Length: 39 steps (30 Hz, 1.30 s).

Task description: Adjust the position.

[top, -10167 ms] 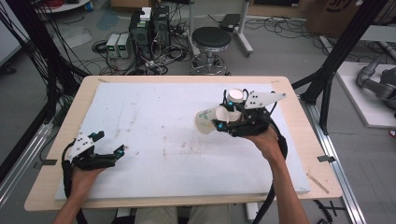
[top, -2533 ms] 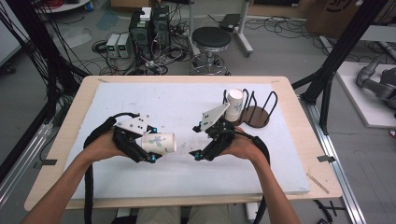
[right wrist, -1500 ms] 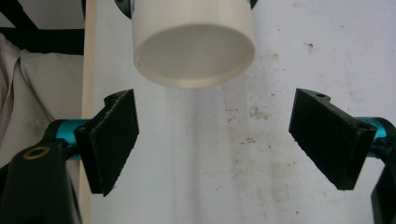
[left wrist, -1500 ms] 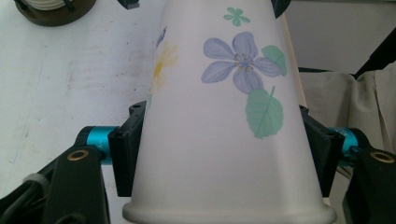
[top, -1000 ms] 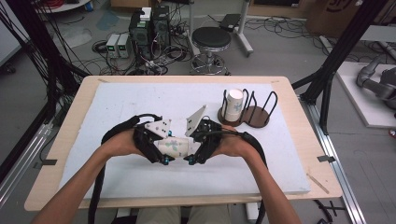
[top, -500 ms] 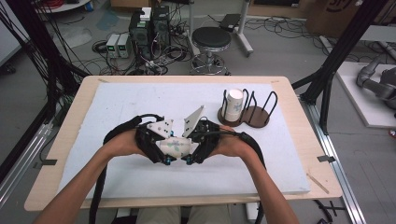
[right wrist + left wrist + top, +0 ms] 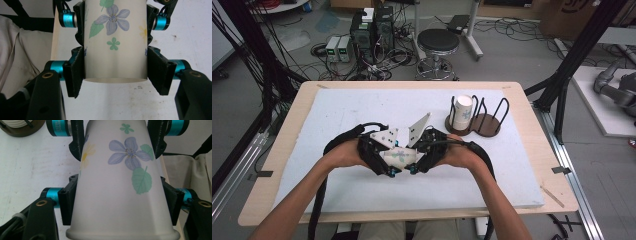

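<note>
Spanning both grippers, a flowered paper cup [image 7: 399,157] is clamped at its rim end between the left gripper [image 7: 384,162] fingers and at its base end by the right gripper [image 7: 416,161]. A handover is judged underway; one grip must be released next.

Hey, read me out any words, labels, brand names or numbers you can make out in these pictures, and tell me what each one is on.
Nothing is readable.
The held paper cup carries only printed flowers and leaves, no words.
The teal collars on the gripper jaws bear dark lettering, too blurred to read.
The cardboard box at the back of the floor shows part of a dark mark, cut off and unreadable.
The second cup in the wire rack has a faint pattern, no legible text.
</note>
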Available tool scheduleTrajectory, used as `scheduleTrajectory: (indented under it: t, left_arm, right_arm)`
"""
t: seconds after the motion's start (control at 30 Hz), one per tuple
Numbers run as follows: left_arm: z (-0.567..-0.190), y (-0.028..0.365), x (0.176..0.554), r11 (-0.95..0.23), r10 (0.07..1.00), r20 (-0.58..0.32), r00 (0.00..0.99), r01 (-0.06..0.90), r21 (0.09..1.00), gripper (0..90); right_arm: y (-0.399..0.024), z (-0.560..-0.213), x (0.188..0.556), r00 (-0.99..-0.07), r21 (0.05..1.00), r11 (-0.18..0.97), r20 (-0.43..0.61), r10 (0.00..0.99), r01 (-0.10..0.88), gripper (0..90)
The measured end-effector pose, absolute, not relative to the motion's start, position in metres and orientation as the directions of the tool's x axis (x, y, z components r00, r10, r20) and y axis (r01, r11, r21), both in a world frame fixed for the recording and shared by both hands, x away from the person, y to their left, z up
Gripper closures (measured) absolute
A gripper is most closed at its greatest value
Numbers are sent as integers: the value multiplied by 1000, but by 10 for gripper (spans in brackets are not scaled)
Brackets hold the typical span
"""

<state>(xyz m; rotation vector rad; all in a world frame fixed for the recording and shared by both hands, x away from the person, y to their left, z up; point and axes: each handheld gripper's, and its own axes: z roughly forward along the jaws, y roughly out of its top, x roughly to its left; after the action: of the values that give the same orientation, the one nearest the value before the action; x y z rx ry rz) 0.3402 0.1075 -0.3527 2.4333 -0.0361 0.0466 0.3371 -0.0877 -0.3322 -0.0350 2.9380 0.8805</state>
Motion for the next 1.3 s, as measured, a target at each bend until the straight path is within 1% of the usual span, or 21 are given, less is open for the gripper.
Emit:
scheduleTrajectory:
  t: [0.3, 0.33, 0.37, 0.4, 0.47, 0.6, 0.7, 0.9, 1.3]
  left_arm:
    - [-355, 108, 342, -752, -7, 35, 999, -28, 659, 282]
    - [-355, 109, 342, -750, 3, 40, 999, -24, 661, 254]
    - [-355, 109, 342, -750, 3, 40, 999, -24, 661, 207]
    - [-354, 110, 343, -735, 19, 32, 999, -8, 678, 155]
    - [-353, 112, 344, -717, 15, 15, 1000, 0, 697, 91]
    - [-352, 113, 343, -718, 6, 24, 1000, -13, 695, 90]
    - [-352, 113, 342, -702, 20, 14, 1000, 4, 712, 90]
    - [-349, 117, 343, -694, 15, 12, 1000, 2, 720, 90]
    - [-331, 123, 339, -620, 51, 34, 998, 5, 785, 90]
  right_arm:
    - [-87, -333, 338, -997, 546, 837, -78, 3, -40, 368]
    - [-87, -333, 338, -997, 546, 837, -79, 2, -41, 368]
    - [-88, -333, 338, -997, 544, 838, -79, 0, -43, 368]
    - [-88, -333, 337, -997, 540, 841, -78, 2, -41, 368]
    - [-88, -334, 338, -997, 541, 840, -78, 3, -40, 368]
    - [-89, -334, 338, -997, 544, 838, -78, 5, -38, 368]
    - [-88, -334, 338, -997, 541, 840, -82, 5, -40, 368]
    - [-87, -336, 339, -997, 537, 842, -83, 4, -41, 368]
    - [-89, -339, 340, -997, 546, 838, -73, 22, -21, 368]
